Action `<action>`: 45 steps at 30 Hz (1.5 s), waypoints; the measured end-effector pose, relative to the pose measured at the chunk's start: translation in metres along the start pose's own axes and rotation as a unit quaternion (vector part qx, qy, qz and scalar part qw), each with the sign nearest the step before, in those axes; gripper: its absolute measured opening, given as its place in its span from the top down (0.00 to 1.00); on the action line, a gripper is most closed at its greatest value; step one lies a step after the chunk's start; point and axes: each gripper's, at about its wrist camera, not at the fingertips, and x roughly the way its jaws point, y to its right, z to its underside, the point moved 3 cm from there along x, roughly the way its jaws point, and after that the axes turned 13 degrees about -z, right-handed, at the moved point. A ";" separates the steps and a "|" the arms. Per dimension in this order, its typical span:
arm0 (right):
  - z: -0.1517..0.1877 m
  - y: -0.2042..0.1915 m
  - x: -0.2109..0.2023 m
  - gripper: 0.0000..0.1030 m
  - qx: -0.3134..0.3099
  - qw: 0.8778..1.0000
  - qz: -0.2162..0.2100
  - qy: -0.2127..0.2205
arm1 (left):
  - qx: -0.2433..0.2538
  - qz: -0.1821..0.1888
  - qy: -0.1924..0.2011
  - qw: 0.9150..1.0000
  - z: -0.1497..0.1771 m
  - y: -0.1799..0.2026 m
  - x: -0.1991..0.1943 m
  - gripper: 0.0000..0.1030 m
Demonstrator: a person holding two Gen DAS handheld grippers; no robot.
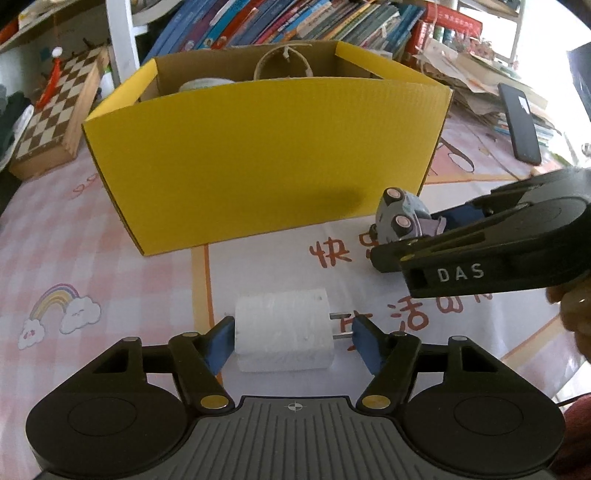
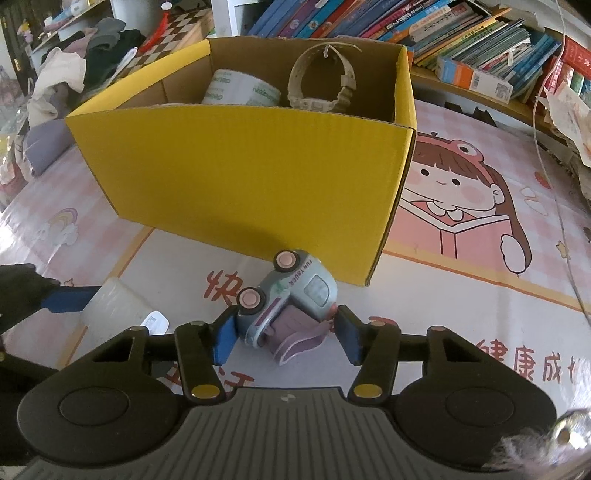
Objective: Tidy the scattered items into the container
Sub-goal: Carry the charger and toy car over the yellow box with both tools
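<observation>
Left wrist view: left gripper (image 1: pixel 293 341) is spread wide around the white charger (image 1: pixel 283 330), which lies on its side on the table mat (image 1: pixel 110 266). Left pad close to the body or just touching, can't tell; right pad sits at the prong tips. Nothing clamped.
Right wrist view: right gripper (image 2: pixel 286 338) is spread around the toy truck (image 2: pixel 286 310), tipped on its side, wheels facing left. Left pad near or touching the cab, right pad close to the purple rear part. Contact not clear, not squeezed.
Charger handling: hard plastic shell, stiff, probably light, smooth so likely a bit slippery. Better to grip the flat faces of the body; squeezing end-on against the metal prongs (image 1: pixel 341 326) looks prone to slipping or twisting.
Truck handling: rigid plastic, light by the look of it, rounded cab. The purple rear part looks hinged or loose, so I'd bite on the cab body and not on that piece.
Yellow box (image 1: pixel 258 155): open top, just behind both items, truck near its front right corner. A watch (image 2: pixel 321 79) and a tape roll (image 2: pixel 240 90) are in it.
Surface: glossy cartoon-print mat, flat, likely slick.
Room: cluttered. Books (image 2: pixel 461 33) on the shelf behind, chessboard (image 1: pixel 55 107) to the left, phone (image 1: pixel 519 123) on a paper pile to the right.
</observation>
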 end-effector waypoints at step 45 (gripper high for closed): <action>-0.179 0.000 -0.038 0.49 -0.075 0.990 -0.034 0.114 | 0.032 -0.004 0.165 0.986 -0.148 -0.025 -0.021 0.37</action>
